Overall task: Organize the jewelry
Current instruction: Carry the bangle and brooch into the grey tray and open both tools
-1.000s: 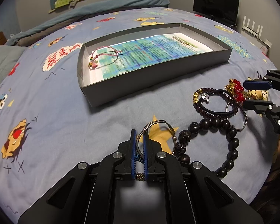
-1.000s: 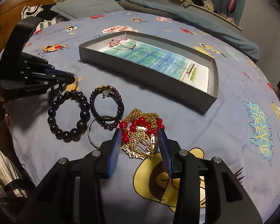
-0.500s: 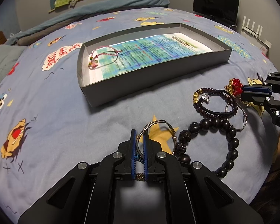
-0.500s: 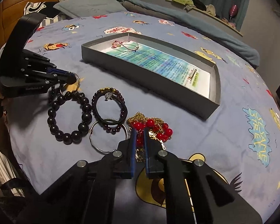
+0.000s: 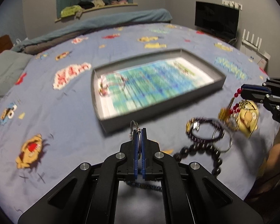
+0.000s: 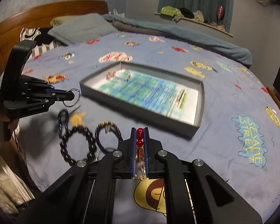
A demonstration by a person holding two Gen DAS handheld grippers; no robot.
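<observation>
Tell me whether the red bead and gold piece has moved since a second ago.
Yes. The red bead and gold piece lay on the bedspread; now the right gripper, jaws just closed, holds it lifted off, dangling.

Both grippers were matte black, with angular linked arms fixed by round silver screws. Blue ribbed pads lined the left gripper (image 5: 139,130) and right gripper (image 6: 139,129). White lettering marked the left gripper's side.

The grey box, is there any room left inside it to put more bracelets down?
Yes. The grey box holds only a pink string bracelet in one end. The printed paper lining the middle and far end is bare. It's crowded on the bedsheet beside the box, where the black bead bracelets lie bunched.
</observation>
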